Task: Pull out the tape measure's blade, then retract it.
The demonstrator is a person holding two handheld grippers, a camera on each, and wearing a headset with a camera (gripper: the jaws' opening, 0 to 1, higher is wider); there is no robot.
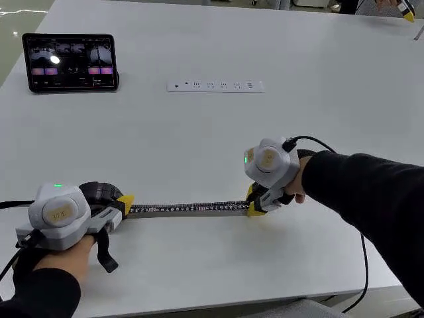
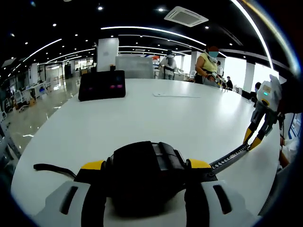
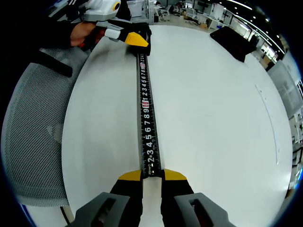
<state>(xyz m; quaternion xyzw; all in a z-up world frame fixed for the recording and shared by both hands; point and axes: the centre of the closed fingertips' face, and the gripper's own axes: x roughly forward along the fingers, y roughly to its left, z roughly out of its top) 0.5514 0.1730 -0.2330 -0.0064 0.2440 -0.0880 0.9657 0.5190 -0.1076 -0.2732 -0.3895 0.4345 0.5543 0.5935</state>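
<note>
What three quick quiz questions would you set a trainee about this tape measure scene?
1. True or false: the blade is fully wound into the case.
2. Which grips the blade's tip? A) left gripper B) right gripper
3. Name the flat white thing to the right of the tablet.
Key: 1 false, it lies stretched along the table. 2 B; the left gripper holds the case. 3 the power strip.
</note>
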